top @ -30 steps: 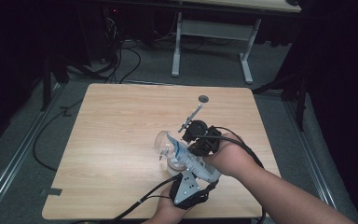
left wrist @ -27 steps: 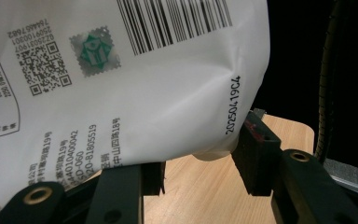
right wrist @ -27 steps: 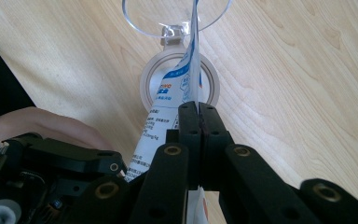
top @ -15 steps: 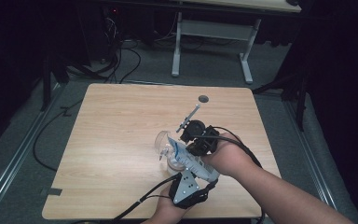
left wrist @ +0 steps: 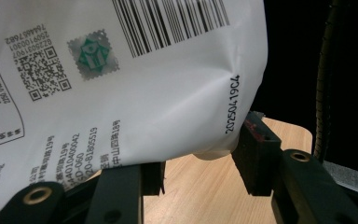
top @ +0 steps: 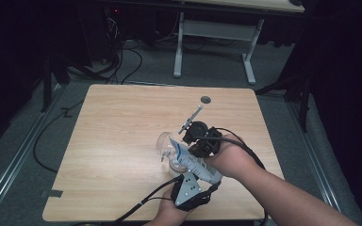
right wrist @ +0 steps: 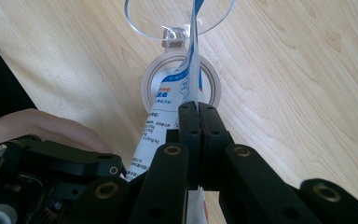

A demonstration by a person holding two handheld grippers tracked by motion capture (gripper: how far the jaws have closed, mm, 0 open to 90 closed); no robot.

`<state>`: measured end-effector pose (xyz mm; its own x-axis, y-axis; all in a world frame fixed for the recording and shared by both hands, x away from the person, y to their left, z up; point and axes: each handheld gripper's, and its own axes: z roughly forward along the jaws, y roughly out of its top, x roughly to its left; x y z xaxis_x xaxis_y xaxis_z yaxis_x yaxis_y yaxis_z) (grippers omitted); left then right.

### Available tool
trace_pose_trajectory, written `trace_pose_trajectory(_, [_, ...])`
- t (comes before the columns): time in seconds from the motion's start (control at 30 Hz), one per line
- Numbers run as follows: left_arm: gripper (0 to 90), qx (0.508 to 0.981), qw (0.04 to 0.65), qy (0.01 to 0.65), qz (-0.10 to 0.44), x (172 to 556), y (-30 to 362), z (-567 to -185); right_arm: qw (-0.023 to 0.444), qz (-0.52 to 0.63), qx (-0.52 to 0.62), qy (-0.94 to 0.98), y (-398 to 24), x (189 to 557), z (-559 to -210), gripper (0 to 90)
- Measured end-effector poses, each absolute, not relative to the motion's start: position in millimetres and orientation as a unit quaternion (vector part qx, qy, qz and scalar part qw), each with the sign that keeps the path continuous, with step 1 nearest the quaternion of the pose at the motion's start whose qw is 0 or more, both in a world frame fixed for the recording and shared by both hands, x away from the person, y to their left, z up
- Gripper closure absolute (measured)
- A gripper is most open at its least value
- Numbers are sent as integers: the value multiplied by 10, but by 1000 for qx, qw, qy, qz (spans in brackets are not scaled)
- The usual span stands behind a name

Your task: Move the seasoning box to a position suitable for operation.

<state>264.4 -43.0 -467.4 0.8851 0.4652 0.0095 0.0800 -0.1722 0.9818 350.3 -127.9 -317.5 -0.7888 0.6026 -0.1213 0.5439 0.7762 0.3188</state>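
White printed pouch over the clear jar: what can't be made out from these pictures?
- Whether anything pours from the white printed pouch: high view, too small; right gripper view, the pouch's mouth is cut off by the top edge.
- What the clear jar with the beige-rimmed opening holds: right gripper view, the pouch covers its opening.
- Left gripper's hold: left gripper view, the pouch hides the left jaw's pad.
- Pouch's small print: left gripper view, cut off by the left edge.

A white pouch (top: 194, 162) printed with blue, a barcode and small text hangs tilted, its top edge over a clear open jar (right wrist: 179, 81) with its hinged lid (right wrist: 177, 16) flipped back on the wooden table.
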Motion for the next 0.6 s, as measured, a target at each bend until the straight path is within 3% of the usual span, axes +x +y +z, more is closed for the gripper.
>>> trace_pose_trajectory(0.6, [582,747,619,184,156,2652,-417,-4663,108,134,302,938,-1241,3518,-3185,900])
